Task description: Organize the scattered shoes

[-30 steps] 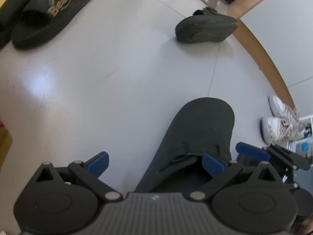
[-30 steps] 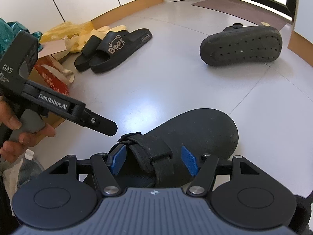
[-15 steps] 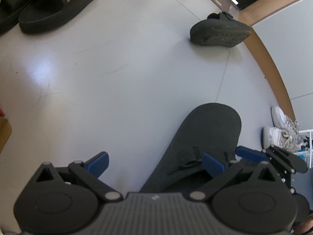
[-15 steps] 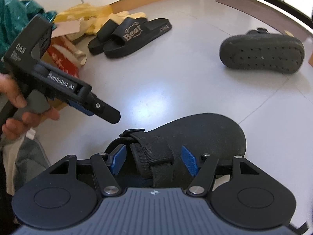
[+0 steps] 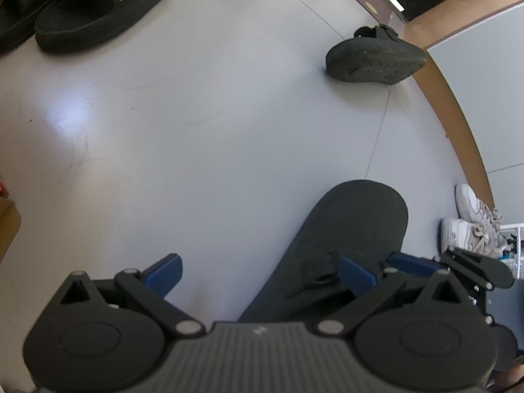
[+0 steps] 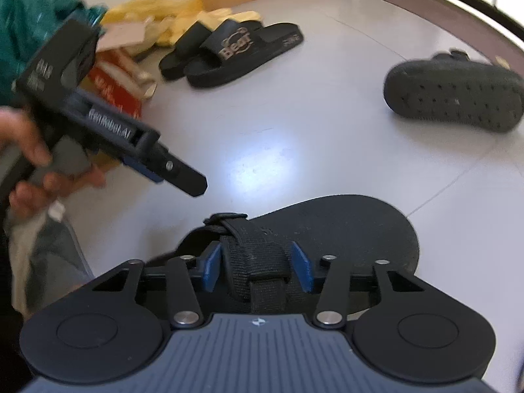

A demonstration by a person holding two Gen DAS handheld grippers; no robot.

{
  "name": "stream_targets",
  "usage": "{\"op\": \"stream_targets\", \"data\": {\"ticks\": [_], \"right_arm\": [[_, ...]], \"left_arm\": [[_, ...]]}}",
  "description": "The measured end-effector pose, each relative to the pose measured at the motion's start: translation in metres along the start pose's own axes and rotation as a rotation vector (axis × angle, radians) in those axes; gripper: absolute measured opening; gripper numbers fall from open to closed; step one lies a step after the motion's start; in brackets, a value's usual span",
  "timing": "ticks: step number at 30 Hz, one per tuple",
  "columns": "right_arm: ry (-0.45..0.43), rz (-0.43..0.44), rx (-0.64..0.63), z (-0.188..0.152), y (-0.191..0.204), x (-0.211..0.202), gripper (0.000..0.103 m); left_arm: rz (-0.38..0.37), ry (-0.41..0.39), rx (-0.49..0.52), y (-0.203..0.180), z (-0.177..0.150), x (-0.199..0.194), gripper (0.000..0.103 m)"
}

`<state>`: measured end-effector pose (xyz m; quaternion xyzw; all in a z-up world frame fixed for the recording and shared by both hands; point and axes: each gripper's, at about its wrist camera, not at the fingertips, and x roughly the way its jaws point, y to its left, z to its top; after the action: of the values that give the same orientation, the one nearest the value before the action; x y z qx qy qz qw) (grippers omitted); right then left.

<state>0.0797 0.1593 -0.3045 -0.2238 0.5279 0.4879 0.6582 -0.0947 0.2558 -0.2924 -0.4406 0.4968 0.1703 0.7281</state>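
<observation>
Both wrist views low, close, facing forward, sharing black sandal [image 5: 353,226], floor [image 6: 294,124]

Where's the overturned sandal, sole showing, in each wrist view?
Left wrist: overturned sandal sits upper right, near the brown baseboard.
Right wrist: overturned sandal sits at the right edge, mid-height.
Shared landmark: the Bear slide, top left in the left view and upper centre in the right view.
</observation>
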Motion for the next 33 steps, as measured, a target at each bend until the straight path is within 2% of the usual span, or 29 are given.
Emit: {"op": "stream_targets", "data": {"ticks": [5,15,24,26,28,33], "right_arm": [[0.013,0.002,0.035,0.002,-0.001,0.001,0.047],[-0.046,-0.022,0.452,-0.012,-0.026,-0.005,0.047],[-0.075,-0.014,0.367,-0.013,-0.029,-0.011,0.049],[-0.081,-0.012,0.343,-0.013,-0.03,-0.013,0.054],[-0.087,-0.011,0.32,-0.013,-0.03,-0.014,0.08],[-0.102,-0.006,0.261,-0.013,-0.032,-0.017,0.09]], "left_arm": [[-0.004,-0.007,-0.005,0.002,-0.001,-0.002,0.103],[0.003,-0.022,-0.001,0.002,-0.002,-0.006,0.103],[0.016,-0.029,-0.004,0.001,-0.002,-0.005,0.103],[0.016,-0.03,-0.006,0.0,-0.002,-0.005,0.103],[0.018,-0.032,-0.006,0.001,-0.002,-0.005,0.103],[0.027,-0.034,-0.011,0.002,-0.003,-0.005,0.103]]}}
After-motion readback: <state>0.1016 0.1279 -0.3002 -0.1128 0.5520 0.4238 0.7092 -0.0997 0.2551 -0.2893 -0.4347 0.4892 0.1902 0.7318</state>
